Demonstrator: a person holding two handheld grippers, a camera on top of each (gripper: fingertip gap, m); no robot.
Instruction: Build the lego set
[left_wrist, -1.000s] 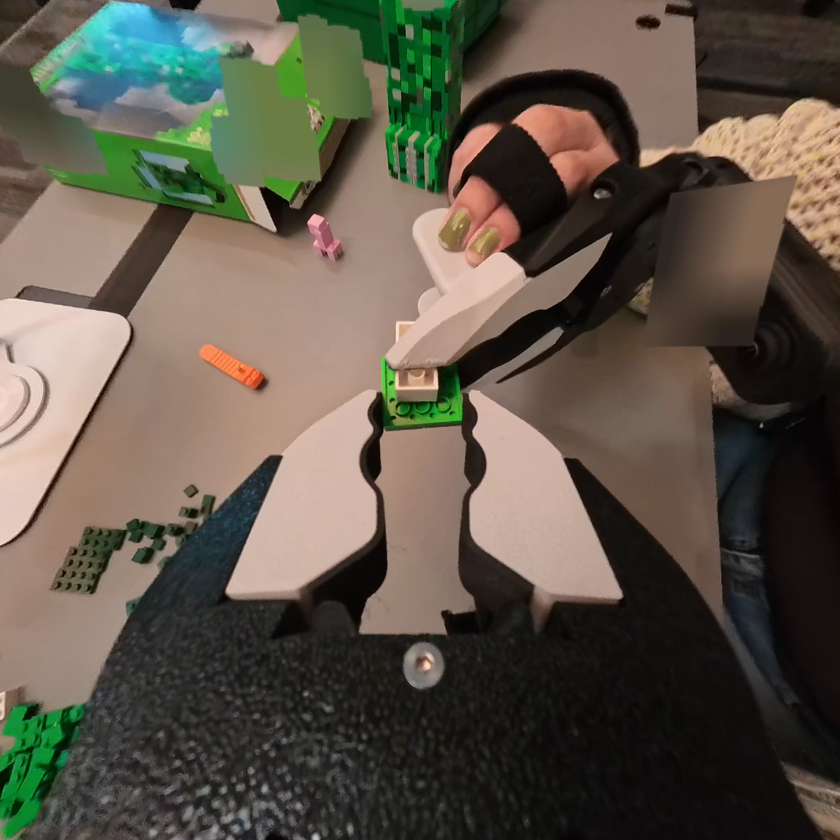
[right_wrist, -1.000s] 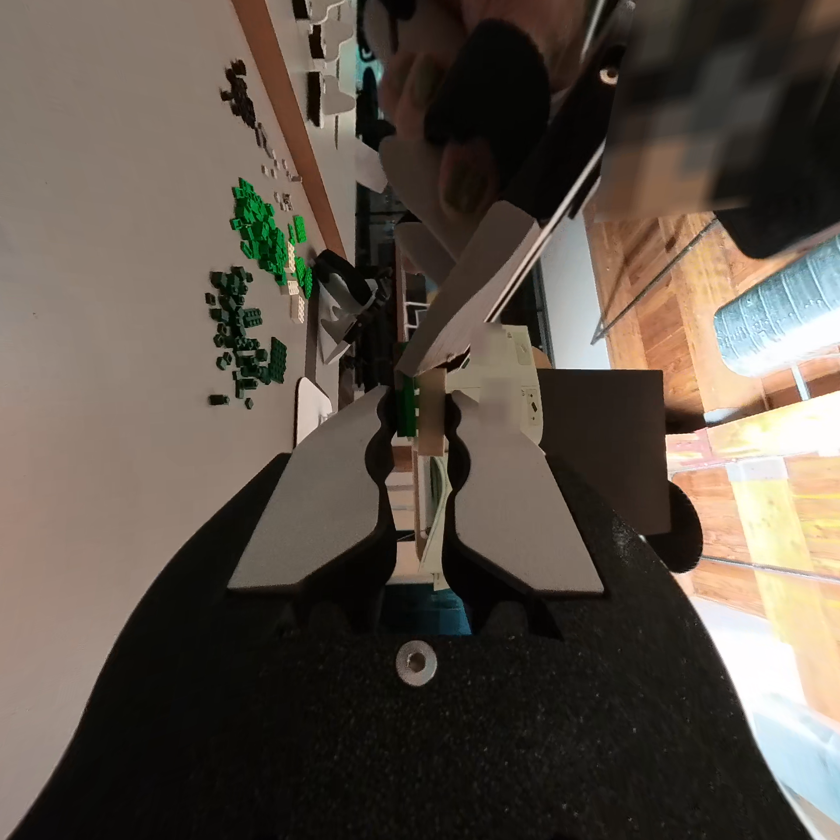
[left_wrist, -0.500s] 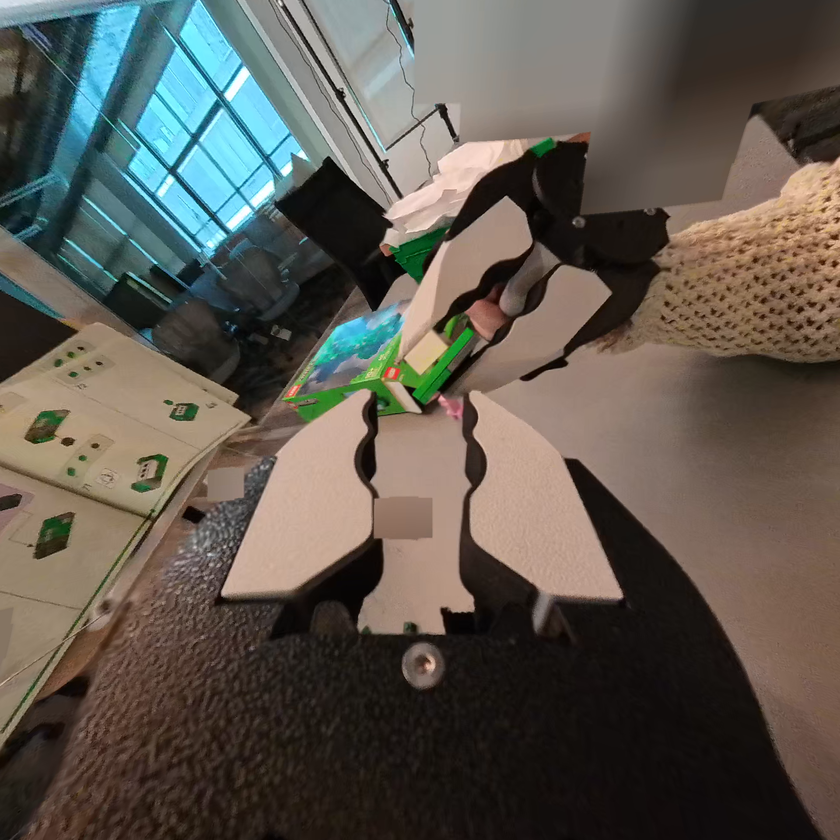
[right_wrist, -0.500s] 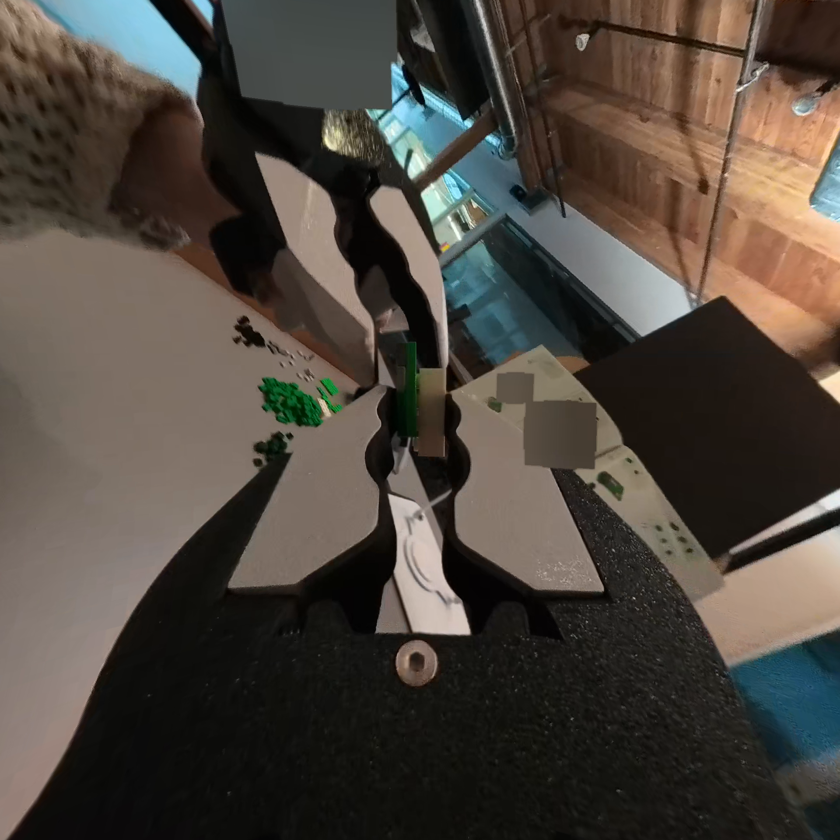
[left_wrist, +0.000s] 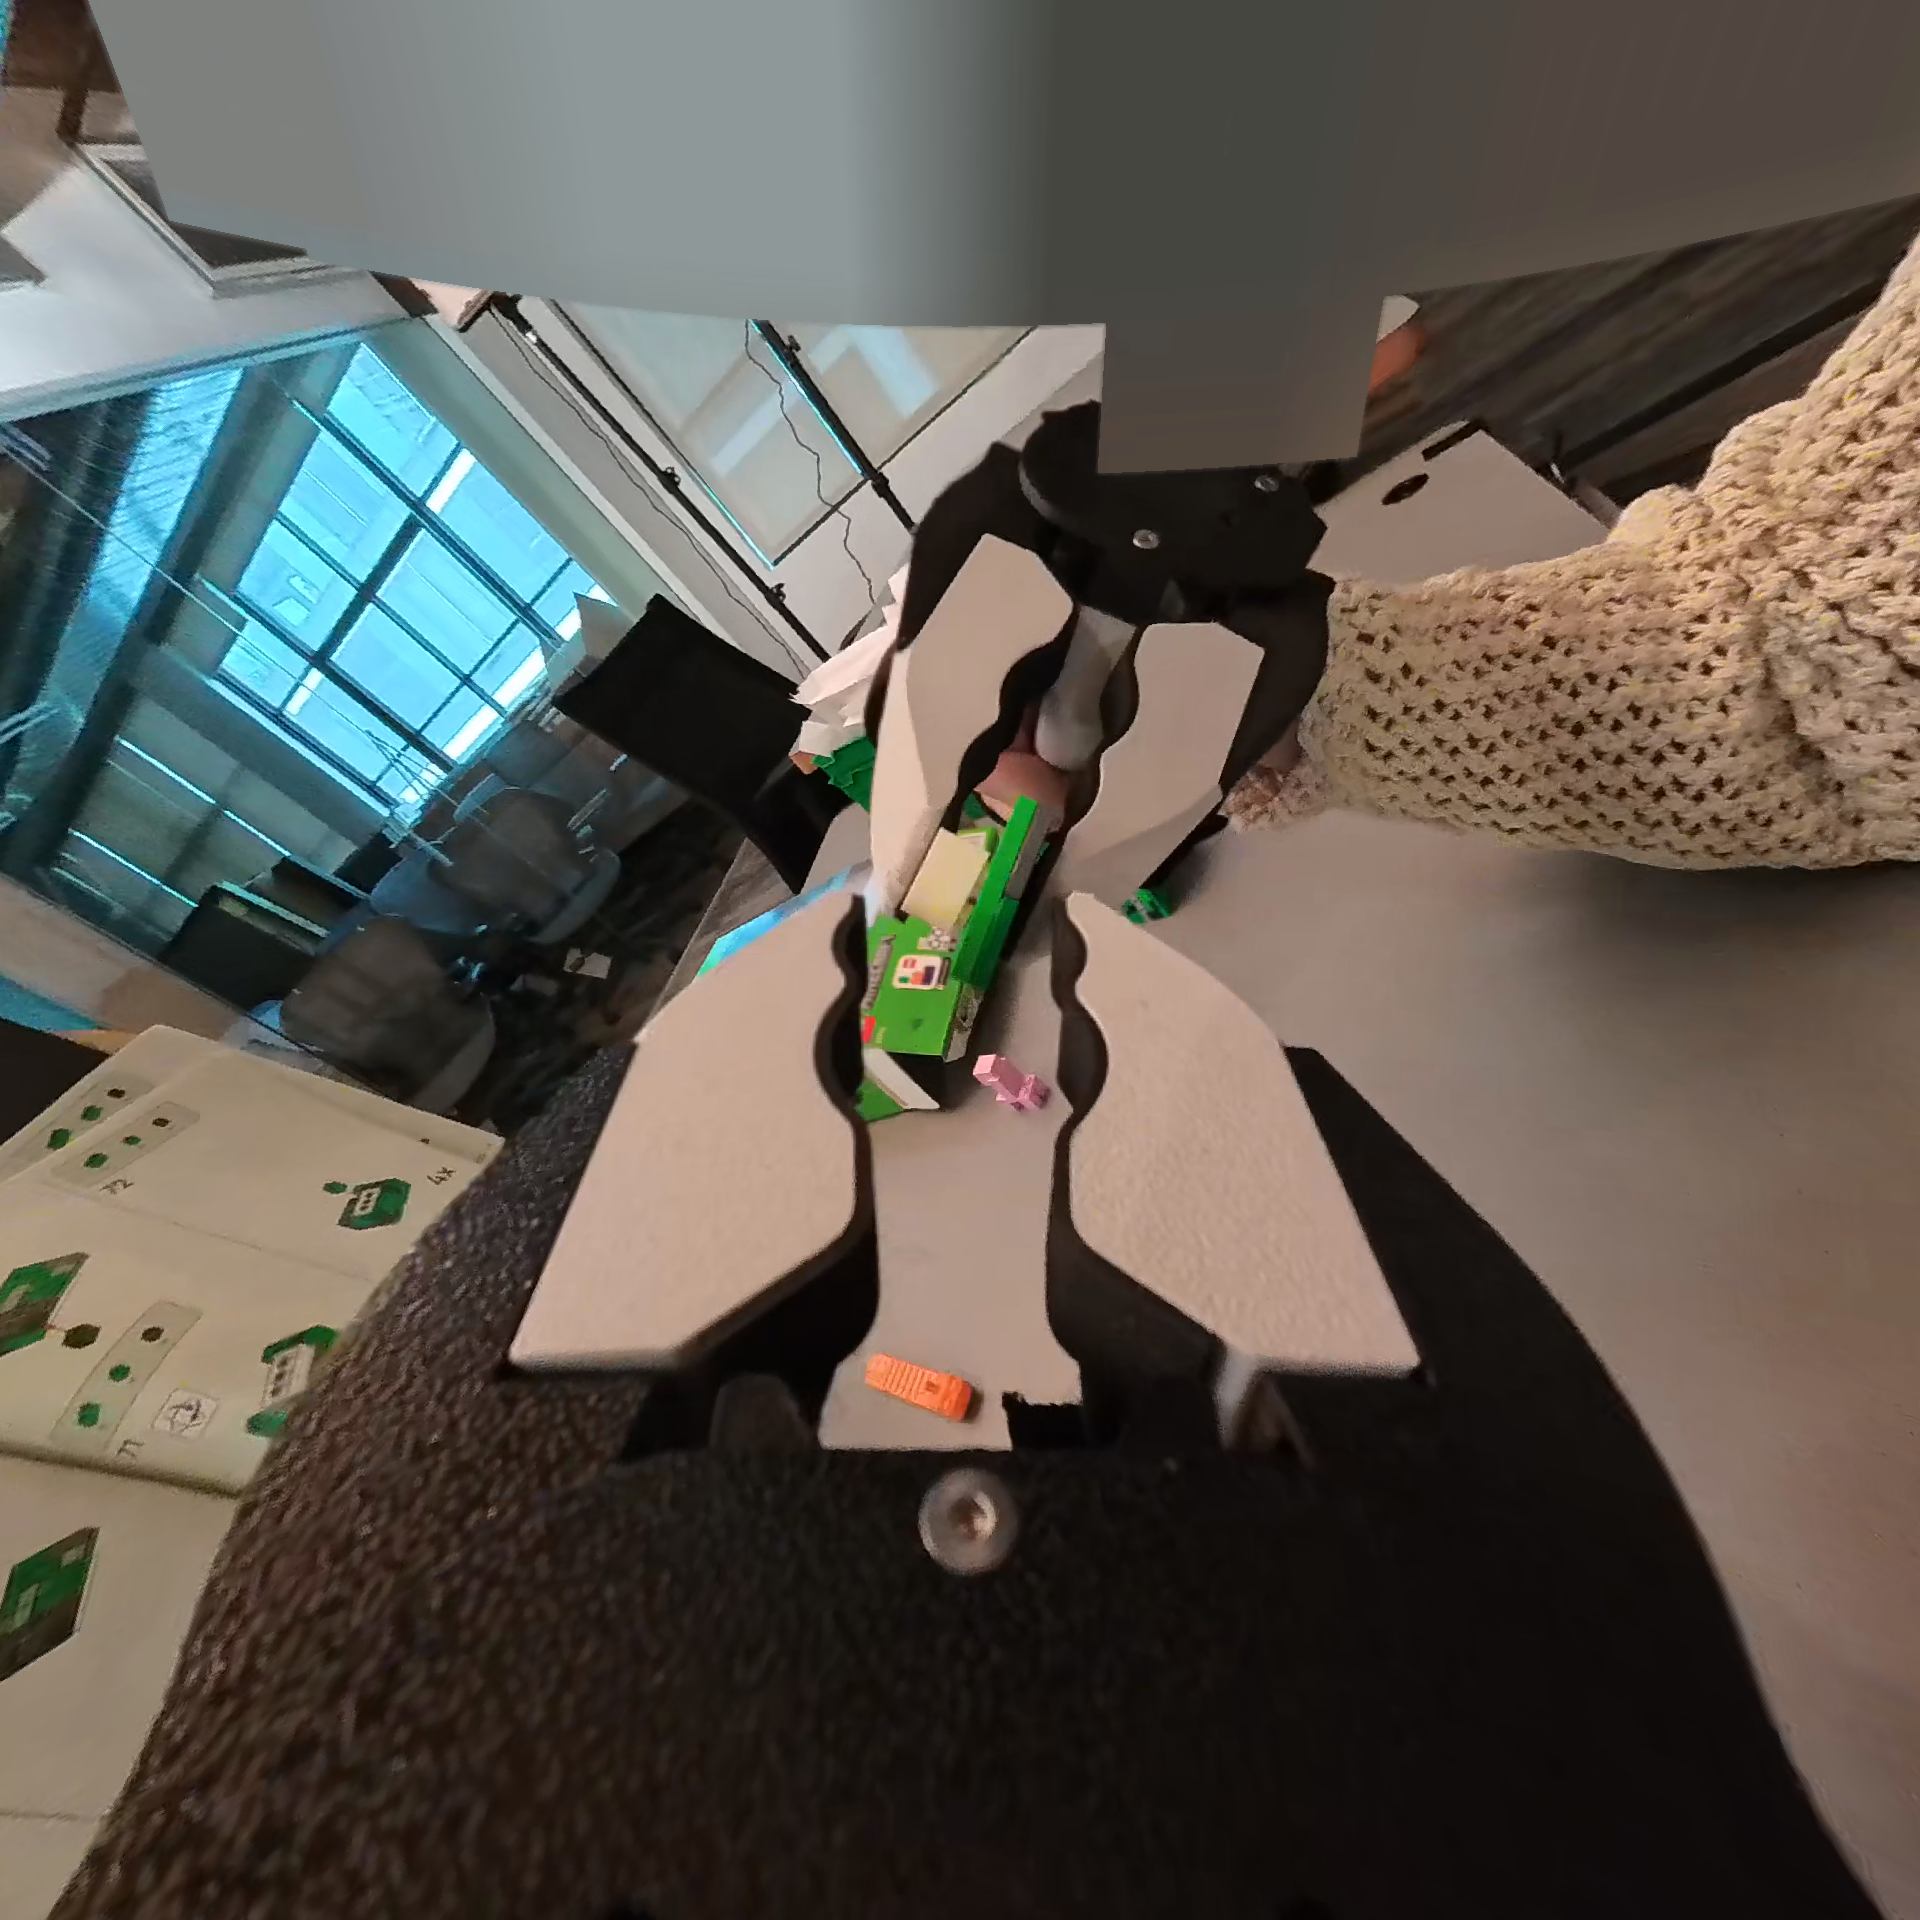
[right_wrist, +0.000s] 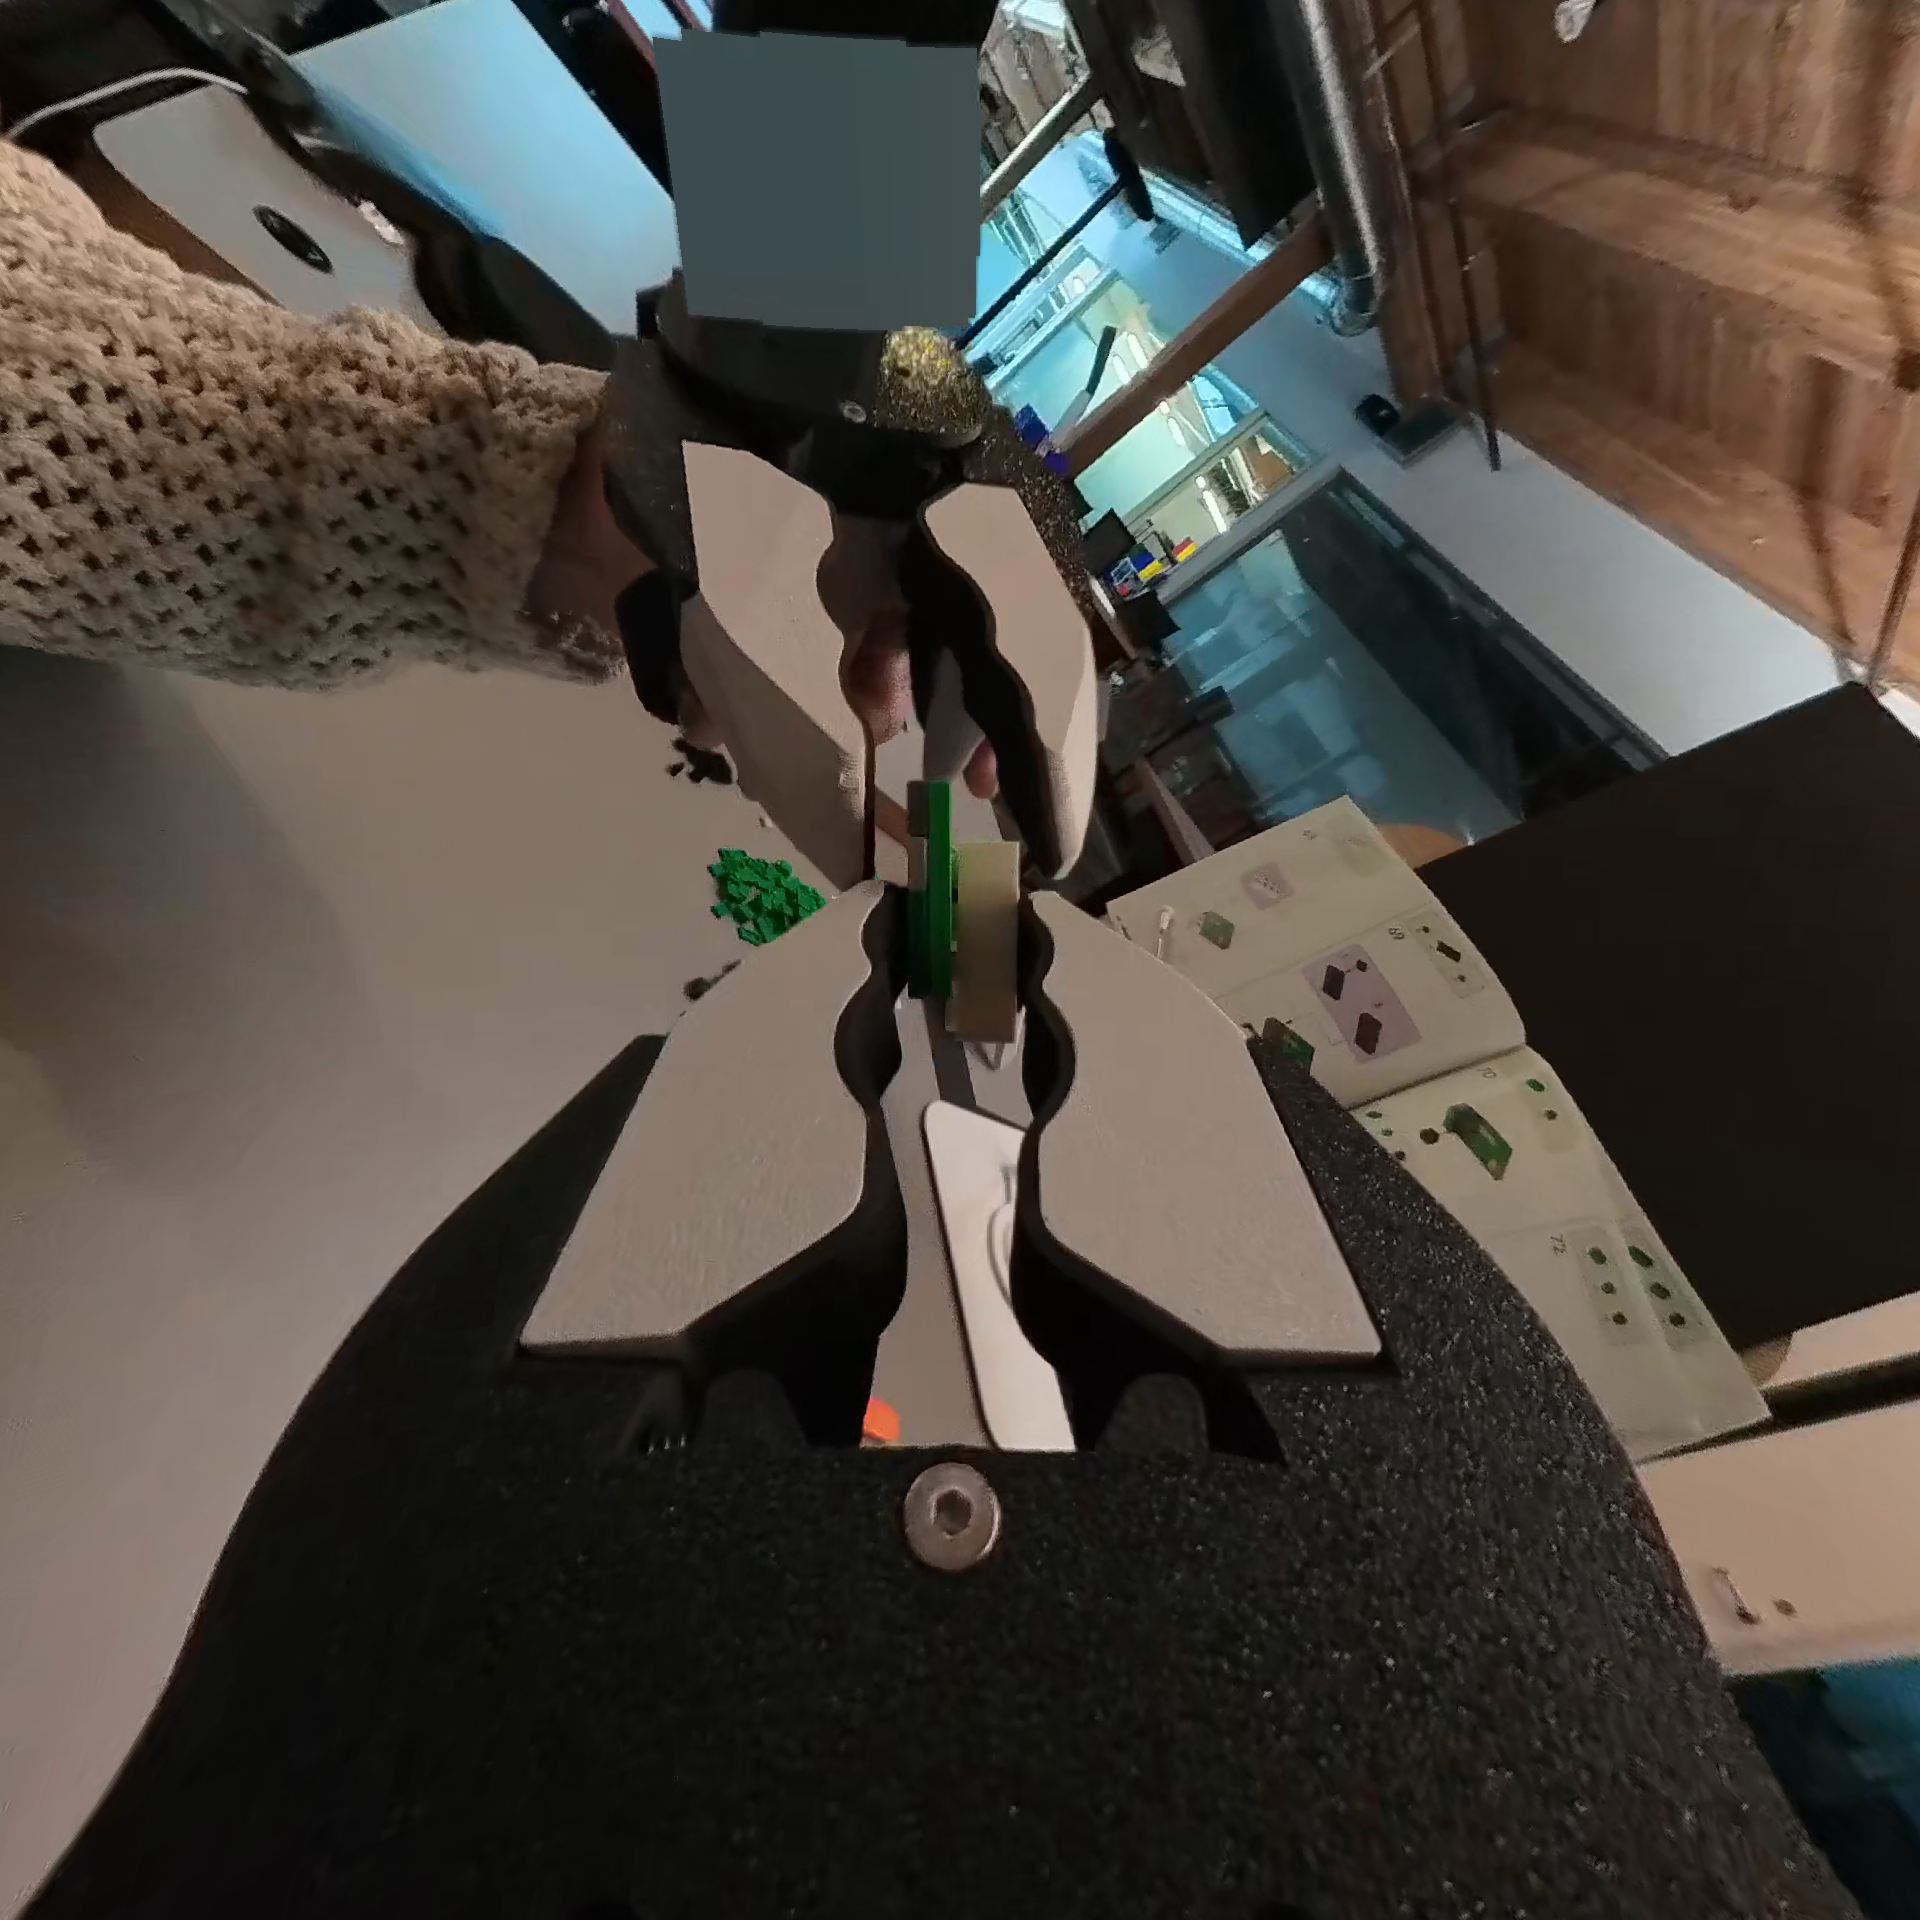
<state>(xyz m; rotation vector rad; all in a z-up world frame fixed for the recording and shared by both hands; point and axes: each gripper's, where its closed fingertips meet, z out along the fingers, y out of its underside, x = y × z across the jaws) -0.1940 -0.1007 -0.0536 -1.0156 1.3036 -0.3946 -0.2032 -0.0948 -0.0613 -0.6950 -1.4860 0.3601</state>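
Observation:
A green plate (right_wrist: 930, 914) with a white brick (right_wrist: 987, 935) stuck on it is pinched through its thickness by my right gripper (right_wrist: 956, 914), which is shut on it above the grey table (right_wrist: 312, 1039). In the left wrist view the plate (left_wrist: 1013, 862) and the brick (left_wrist: 943, 871) show in the right gripper (left_wrist: 987, 862), straight ahead. My left gripper (left_wrist: 956, 914) is open and empty. Its tips stand on either side of the plate's free end without touching it. It also shows in the right wrist view (right_wrist: 951, 831).
An open instruction booklet (left_wrist: 156, 1247) lies at the left, also in the right wrist view (right_wrist: 1455, 1091). A green set box (left_wrist: 914, 987), a pink figure (left_wrist: 1008, 1081) and an orange separator tool (left_wrist: 920, 1387) lie on the table. A pile of green bricks (right_wrist: 758, 894) and a white pad (right_wrist: 987, 1247) lie below.
One second ago my left gripper held the plate on the table while the right pressed the brick on. Both have lifted and tilted; the right now holds the assembly, the left has let go.

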